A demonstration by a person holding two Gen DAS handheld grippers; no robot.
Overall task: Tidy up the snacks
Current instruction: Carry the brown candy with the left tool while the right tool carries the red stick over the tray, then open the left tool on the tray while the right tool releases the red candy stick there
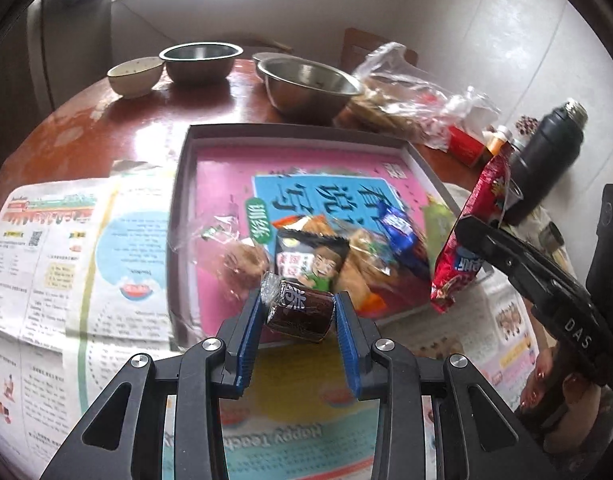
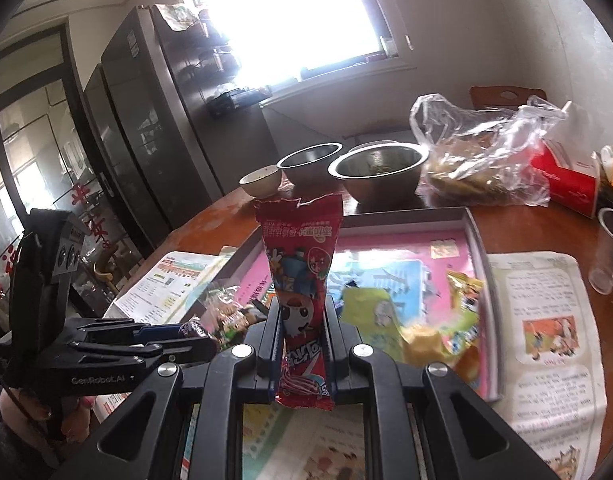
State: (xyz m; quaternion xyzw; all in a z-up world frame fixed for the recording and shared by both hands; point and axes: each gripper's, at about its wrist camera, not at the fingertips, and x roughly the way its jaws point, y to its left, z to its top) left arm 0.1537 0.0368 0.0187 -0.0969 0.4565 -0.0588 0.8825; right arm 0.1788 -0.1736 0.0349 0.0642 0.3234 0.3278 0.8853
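The left gripper [image 1: 298, 312] tilts down over the near edge of the tray [image 1: 422, 160], its blue fingers [image 1: 250, 336] clamped on a brown candy [image 1: 300, 314] held crosswise. The right gripper [image 2: 302, 344] points less steeply, its fingers [image 2: 272, 332] pinched shut on a red packet [image 2: 302, 292] standing upright between them. A hand [image 1: 550, 392] grips the right handle. Beyond both sets of fingers, the tray lies on the surface [image 1: 118, 120] holding a loose pile of snacks [image 1: 326, 256]. Farther off stand two steel bowls [image 2: 380, 170], one small ceramic bowl [image 2: 260, 180] and one clear bag [image 2: 482, 160].
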